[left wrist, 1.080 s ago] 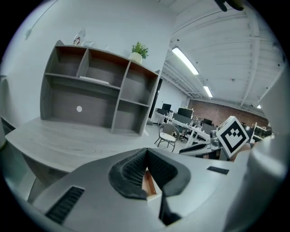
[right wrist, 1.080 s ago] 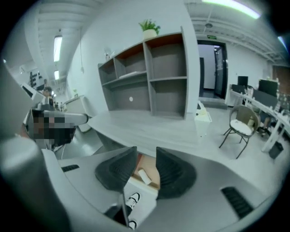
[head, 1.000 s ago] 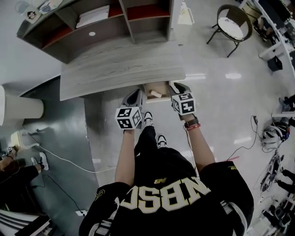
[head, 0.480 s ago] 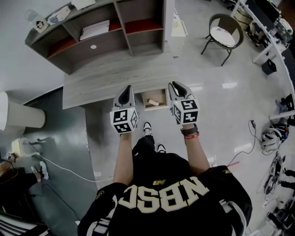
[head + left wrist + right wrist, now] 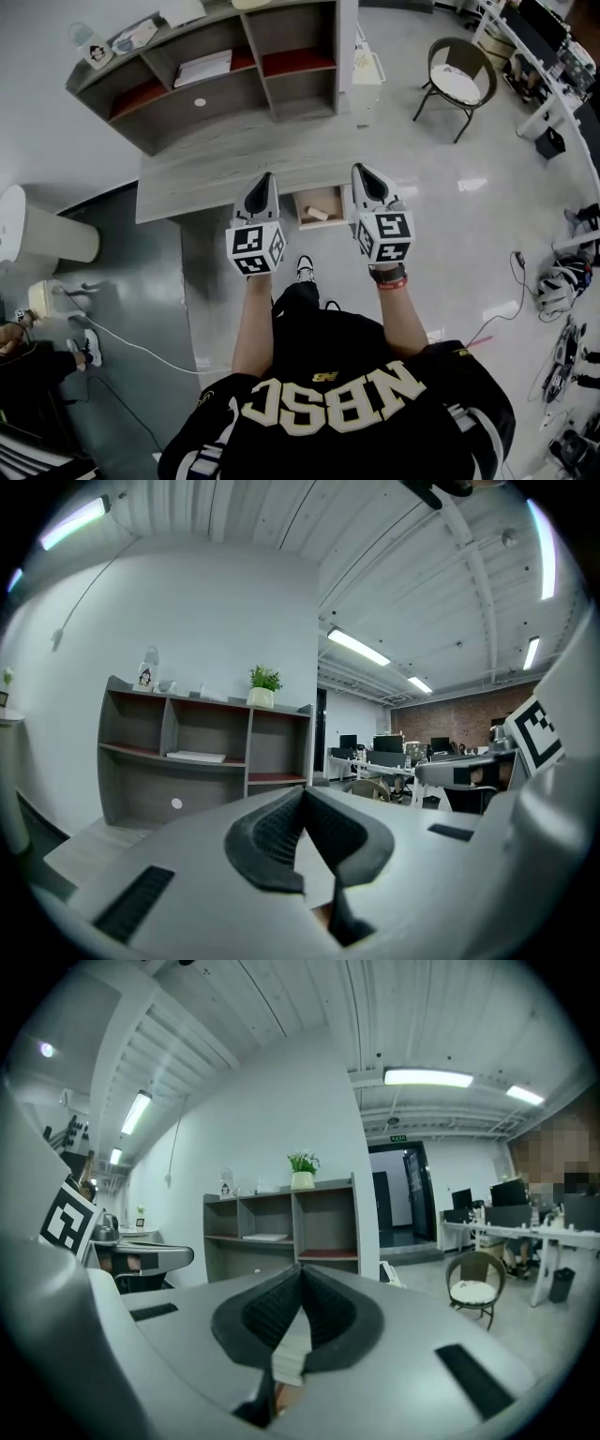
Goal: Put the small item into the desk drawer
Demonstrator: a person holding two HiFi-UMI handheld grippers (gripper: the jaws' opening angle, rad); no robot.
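The wooden desk drawer (image 5: 320, 225) stands pulled out from the grey desk (image 5: 206, 183). A small pale item (image 5: 316, 213) lies inside it. My left gripper (image 5: 263, 180) hovers to the left of the drawer and my right gripper (image 5: 363, 172) to its right, both raised above the desk. In the left gripper view the left gripper (image 5: 302, 794) has its jaws shut with nothing in them. The right gripper (image 5: 301, 1274) is likewise shut and empty in the right gripper view.
A grey shelf unit (image 5: 220, 80) with papers stands behind the desk. A round chair (image 5: 457, 82) is at the back right, a white cylinder (image 5: 42, 234) on the left. Cables lie on the floor at both sides. The person's feet (image 5: 305, 269) are below the drawer.
Both grippers have lifted and drawn back a little from the drawer, ending level with each other. The small item stays in the open drawer.
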